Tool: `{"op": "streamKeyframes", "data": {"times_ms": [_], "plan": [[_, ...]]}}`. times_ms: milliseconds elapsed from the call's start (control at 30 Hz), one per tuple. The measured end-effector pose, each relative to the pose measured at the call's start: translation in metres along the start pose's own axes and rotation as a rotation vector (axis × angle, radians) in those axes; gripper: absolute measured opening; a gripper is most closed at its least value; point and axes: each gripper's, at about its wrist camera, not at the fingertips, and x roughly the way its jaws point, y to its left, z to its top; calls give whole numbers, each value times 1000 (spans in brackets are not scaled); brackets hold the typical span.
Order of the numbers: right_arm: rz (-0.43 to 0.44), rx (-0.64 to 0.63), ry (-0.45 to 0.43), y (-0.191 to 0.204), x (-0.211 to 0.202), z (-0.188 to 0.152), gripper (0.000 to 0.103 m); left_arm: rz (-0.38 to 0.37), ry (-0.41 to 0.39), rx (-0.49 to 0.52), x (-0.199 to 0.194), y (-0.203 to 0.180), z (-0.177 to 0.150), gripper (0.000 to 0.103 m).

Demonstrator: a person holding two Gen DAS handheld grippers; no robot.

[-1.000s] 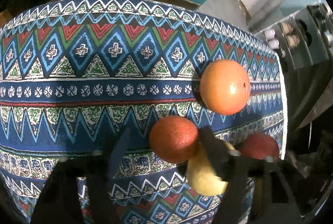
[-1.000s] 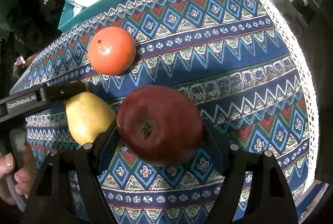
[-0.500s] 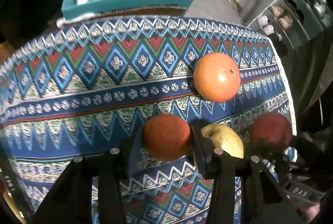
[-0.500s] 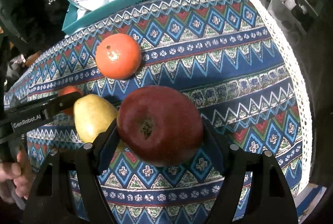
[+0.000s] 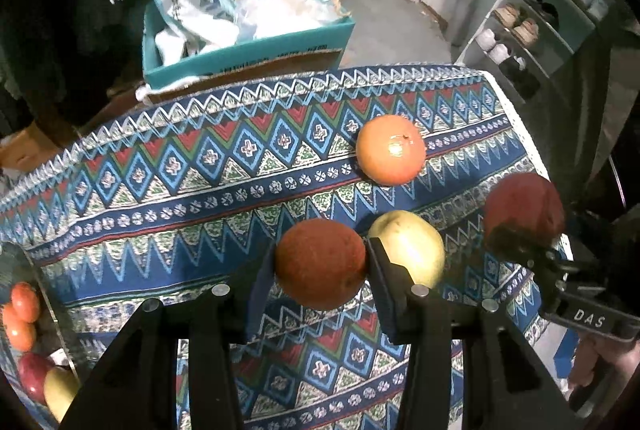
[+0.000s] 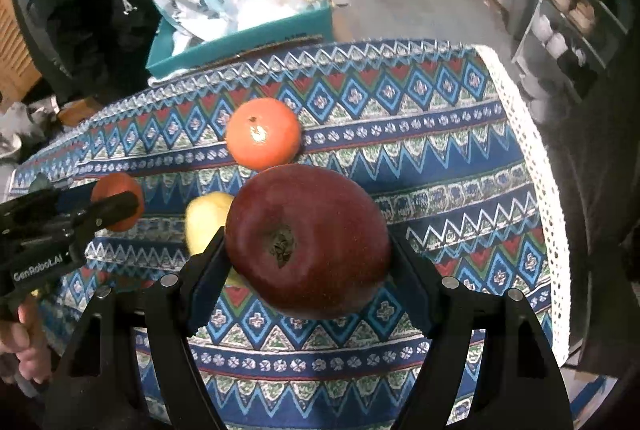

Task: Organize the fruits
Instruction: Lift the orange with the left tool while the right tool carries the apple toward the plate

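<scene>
**Item 1. Left tool** (image 5: 322,264): jaws closed on a small reddish-orange fruit (image 5: 321,263), probably a tangerine, with a matt, rough skin. The pads press it on both flanks and it hangs between them, clear of the table (image 5: 160,198).

**Item 2. Right tool** (image 6: 308,250): jaws set at a middling width, gripping a dark red apple (image 6: 307,242) with its stalk pit turned toward the lens. The apple fills the gap from pad to pad and sits clear of the cloth.

**Item 3. Loose fruit on the table.**
- Yellow pear-like fruit (image 5: 408,246): just beyond and right of the left tool's right finger; seen from the right tool, just behind its left finger. It rests on the patterned tablecloth (image 6: 440,158).
- Orange (image 5: 391,149): ahead of both tools, farther out on the table, apart from the yellow fruit.

**Item 4. Possible destination.** A clear container (image 5: 24,330) at the lower left of the left tool's view already holds orange, red and yellow fruit. Its exact form cannot be made out.

**Step in hand (judgement):** both fruits are picked and held aloft; the carry stage.

**Next move calls for (judgement):** carrying each fruit to its place, likely that container, lowering before release, and keeping the two tools from crossing. The round fruits may roll if dropped from height.
</scene>
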Motion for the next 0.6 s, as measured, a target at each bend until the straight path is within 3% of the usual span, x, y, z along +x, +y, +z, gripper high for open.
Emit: {"op": "streamKeyframes", "data": {"times_ms": [600], "plan": [[27, -110, -121, 46, -64, 6, 76, 4, -98, 36, -72, 5, -21, 46]]}}
